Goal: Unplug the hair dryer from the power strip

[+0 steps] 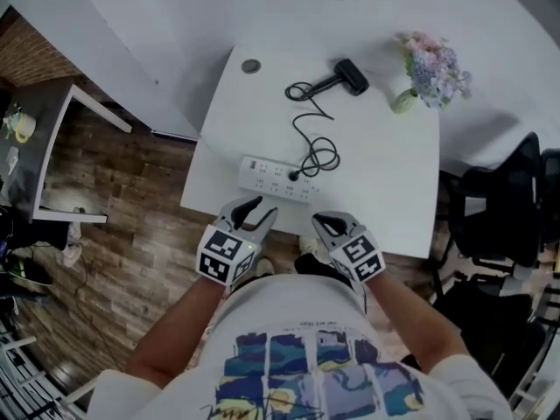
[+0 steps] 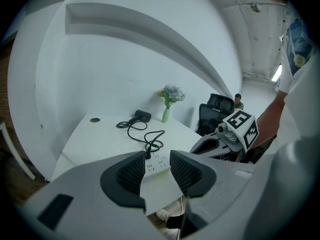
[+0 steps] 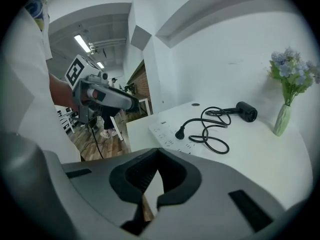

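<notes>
The left tool (image 1: pixel 254 206) hangs spread and empty, and the right tool (image 1: pixel 331 224) is pressed together on nothing. Both are at the near edge of the bench (image 1: pixel 385 173), with wooden floor (image 1: pixel 149 234) below. Just beyond them lies one white power strip (image 1: pixel 282 179), parallel to that edge, with bare bench to its right. One black plug (image 1: pixel 294 176) sits in it. Its looped cord (image 1: pixel 308 125) runs to one black hair dryer (image 1: pixel 350 75) lying far back, near one vase of flowers (image 1: pixel 429 68) at the right rear corner.
</notes>
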Demonstrator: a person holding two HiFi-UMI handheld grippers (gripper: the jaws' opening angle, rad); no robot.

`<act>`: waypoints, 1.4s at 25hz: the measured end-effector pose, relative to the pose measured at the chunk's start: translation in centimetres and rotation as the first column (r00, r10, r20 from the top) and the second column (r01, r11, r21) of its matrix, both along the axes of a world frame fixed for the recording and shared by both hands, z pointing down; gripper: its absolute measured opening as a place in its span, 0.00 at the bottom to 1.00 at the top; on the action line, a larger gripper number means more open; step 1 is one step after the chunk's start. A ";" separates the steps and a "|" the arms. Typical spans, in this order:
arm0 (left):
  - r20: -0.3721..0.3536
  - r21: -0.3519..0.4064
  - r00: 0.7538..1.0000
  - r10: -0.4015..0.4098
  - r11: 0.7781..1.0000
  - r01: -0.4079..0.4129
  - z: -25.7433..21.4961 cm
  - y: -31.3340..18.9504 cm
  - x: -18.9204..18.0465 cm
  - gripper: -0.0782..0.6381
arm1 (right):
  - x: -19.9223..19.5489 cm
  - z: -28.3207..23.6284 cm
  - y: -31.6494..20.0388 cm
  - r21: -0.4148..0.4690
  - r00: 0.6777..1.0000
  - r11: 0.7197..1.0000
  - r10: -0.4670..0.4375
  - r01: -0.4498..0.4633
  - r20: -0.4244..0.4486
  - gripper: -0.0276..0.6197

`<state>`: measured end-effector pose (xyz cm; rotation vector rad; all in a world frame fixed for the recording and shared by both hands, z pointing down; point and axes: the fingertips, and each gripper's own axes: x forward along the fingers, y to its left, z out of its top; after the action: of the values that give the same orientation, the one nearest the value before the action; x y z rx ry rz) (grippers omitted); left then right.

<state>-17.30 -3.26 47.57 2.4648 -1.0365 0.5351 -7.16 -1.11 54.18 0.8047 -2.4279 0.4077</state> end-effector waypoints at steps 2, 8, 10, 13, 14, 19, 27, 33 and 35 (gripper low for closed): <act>0.018 -0.007 1.000 -0.002 1.000 0.003 0.4 -1.0 0.6 0.31 | -0.2 0.7 -1.1 -0.011 1.000 1.000 -0.027 0.027 0.000 0.04; 0.075 -0.030 0.997 0.006 1.000 -0.003 1.8 -3.5 2.7 0.31 | -0.1 2.8 -4.2 -0.026 0.997 0.997 -0.078 0.078 0.001 0.04; 0.092 -0.040 0.996 0.009 0.999 -0.005 2.4 -4.0 3.4 0.31 | -0.3 3.4 -4.7 -0.029 0.996 0.995 -0.094 0.094 0.005 0.04; 0.121 -0.055 0.993 0.013 0.998 -0.006 3.3 -4.7 4.3 0.31 | -0.6 3.9 -5.4 -0.035 0.993 0.993 -0.113 0.114 0.020 0.04; 0.131 -0.061 0.991 0.013 0.998 -0.005 3.7 -5.0 4.6 0.31 | -0.6 3.9 -5.6 -0.037 0.993 0.992 -0.116 0.117 0.029 0.04; 0.178 -0.076 0.984 0.009 0.997 0.005 5.1 -6.4 5.5 0.31 | -0.9 4.2 -6.6 -0.024 0.988 0.990 -0.139 0.141 0.064 0.04; 0.234 -0.110 0.972 0.001 0.994 0.025 7.6 -8.3 6.4 0.31 | -1.4 5.1 -7.5 0.014 0.974 0.977 -0.213 0.213 0.082 0.04; 0.271 -0.128 0.962 0.021 0.992 0.015 8.7 -9.2 7.1 0.31 | -1.5 6.0 -7.4 0.016 0.963 0.966 -0.258 0.257 0.074 0.04; 0.281 -0.137 0.959 0.029 0.991 0.010 9.1 -9.3 7.4 0.31 | -1.4 6.1 -7.4 0.016 0.963 0.966 -0.258 0.258 0.080 0.04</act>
<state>-9.91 -12.55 56.72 2.3174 -1.0546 0.9522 -8.59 -8.48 60.32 0.4715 -2.5680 0.3384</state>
